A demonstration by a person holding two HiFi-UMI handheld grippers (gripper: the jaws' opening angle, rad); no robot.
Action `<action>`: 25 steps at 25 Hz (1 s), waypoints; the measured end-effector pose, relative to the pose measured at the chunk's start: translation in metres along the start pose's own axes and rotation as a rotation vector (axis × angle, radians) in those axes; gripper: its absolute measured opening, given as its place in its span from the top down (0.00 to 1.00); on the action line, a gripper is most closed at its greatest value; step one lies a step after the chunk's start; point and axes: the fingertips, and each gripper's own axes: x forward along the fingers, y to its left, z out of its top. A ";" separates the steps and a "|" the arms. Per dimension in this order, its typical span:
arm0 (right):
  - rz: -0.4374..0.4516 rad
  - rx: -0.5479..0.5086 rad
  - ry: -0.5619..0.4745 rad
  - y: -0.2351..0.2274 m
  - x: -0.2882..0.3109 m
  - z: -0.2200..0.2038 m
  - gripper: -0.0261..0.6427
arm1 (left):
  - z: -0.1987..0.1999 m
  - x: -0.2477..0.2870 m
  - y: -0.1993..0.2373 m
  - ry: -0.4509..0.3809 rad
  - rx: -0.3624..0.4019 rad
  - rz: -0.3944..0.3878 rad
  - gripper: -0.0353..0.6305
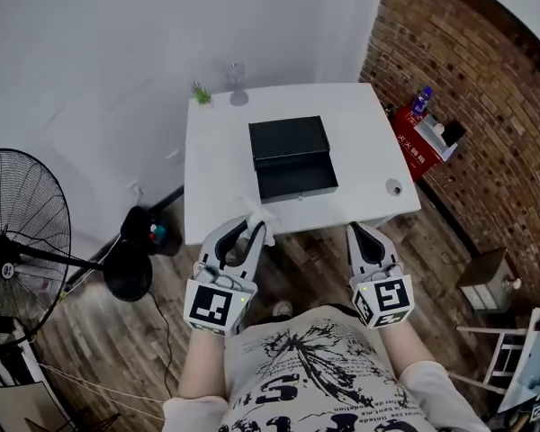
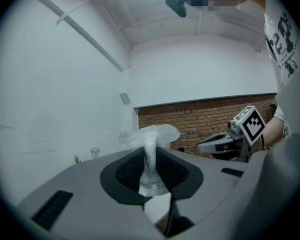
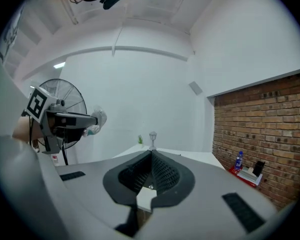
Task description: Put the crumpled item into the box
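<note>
A crumpled white tissue (image 2: pixel 151 138) is pinched between the jaws of my left gripper (image 2: pixel 151 156), sticking out past the tips. In the head view the left gripper (image 1: pixel 245 234) hangs at the near edge of the white table (image 1: pixel 216 151), the crumpled tissue (image 1: pixel 259 216) at its tip. The black box (image 1: pixel 292 157) stands in the middle of the table, its lid raised and its inside showing toward me. My right gripper (image 1: pixel 364 238) is shut with nothing in it, at the table's near right edge; its jaws (image 3: pixel 151 156) meet at the tips.
A small plant (image 1: pixel 201 93) and a little lamp figure (image 1: pixel 237 81) stand at the table's far edge, a small round object (image 1: pixel 393 187) at its right. A standing fan (image 1: pixel 22 232) is on the left. A red shelf with a bottle (image 1: pixel 420 103) stands by the brick wall.
</note>
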 end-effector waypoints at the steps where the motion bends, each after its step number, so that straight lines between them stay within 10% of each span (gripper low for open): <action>1: 0.008 -0.003 0.009 -0.002 0.010 0.000 0.94 | -0.004 0.008 0.006 0.014 -0.001 0.001 0.82; 16: 0.201 0.000 0.046 -0.087 0.155 0.004 0.94 | -0.069 0.152 0.057 0.245 0.028 0.027 0.82; 25: 0.264 0.036 0.115 -0.136 0.215 -0.028 0.94 | -0.147 0.246 0.061 0.455 0.115 -0.095 0.82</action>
